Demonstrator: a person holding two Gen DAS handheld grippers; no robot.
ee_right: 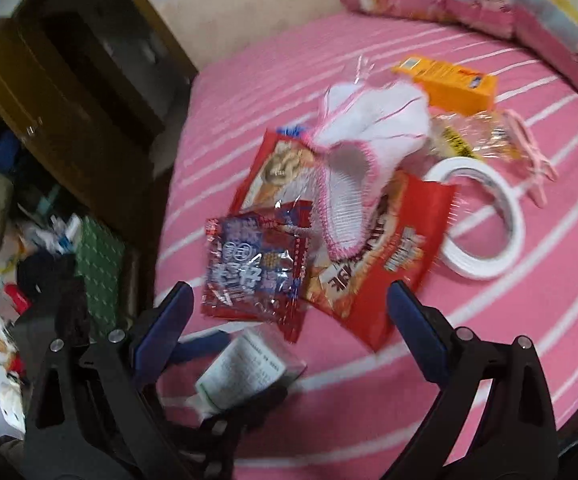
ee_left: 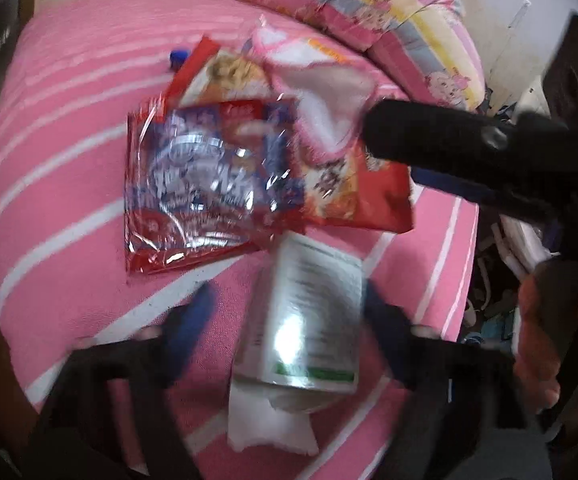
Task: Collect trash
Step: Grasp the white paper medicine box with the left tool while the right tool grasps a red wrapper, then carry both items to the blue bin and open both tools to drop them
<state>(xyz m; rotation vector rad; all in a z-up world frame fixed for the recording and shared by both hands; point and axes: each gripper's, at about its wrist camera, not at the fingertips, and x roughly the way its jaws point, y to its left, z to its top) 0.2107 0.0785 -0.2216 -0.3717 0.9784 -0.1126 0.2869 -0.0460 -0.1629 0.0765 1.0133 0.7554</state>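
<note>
The trash is seen heaped on the pink striped bed (ee_right: 489,320). A clear wrapper with a white printed label (ee_left: 309,308) is taken as the landmark. It lies between the blue fingers of the left hand-held gripper (ee_left: 289,320), its long axis running along the direction the fingers point. The jaws are seen apart, with a gap left on each side of the wrapper; no pad is seen pressing on it. Just beyond the wrapper a red and blue snack bag (ee_left: 205,184) is found, with a red and orange bag (ee_left: 353,192) beside it and a white and pink mesh (ee_left: 329,100) on top.

The right hand-held gripper (ee_right: 289,328) is held wide apart and empty above the near edge of the snack bags. The left one is judged nearer the wrapper, so a closing there is judged likely.
</note>
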